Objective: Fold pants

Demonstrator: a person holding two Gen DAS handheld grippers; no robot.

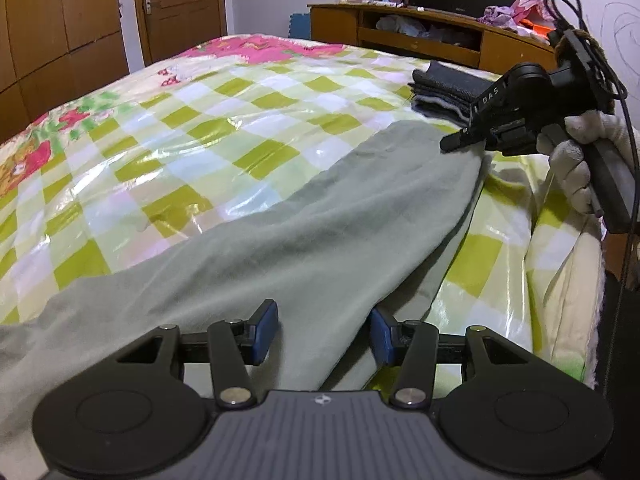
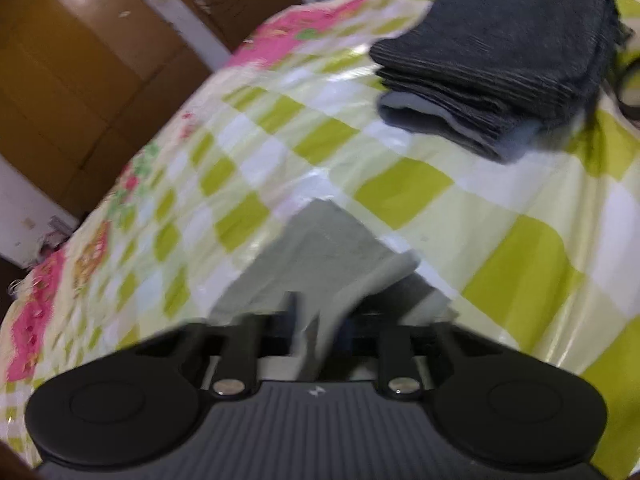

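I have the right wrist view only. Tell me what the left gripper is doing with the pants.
Observer: The left gripper stands open, its blue pads either side of a fold of the grey-green pants, not pressing on it.
Operator: Report how the pants lie overall.
Observer: They stretch in one long band across the checked bedspread, from the left gripper to the right gripper.
Operator: Confirm my grip from outside.
Observer: The left wrist view shows your jaws shut at the far end of the pants, with a white-gloved hand on the handle.
Operator: Say what lies behind the folded dark stack.
Observer: Past the dark folded stack stands a wooden cabinet with clothes piled on it.
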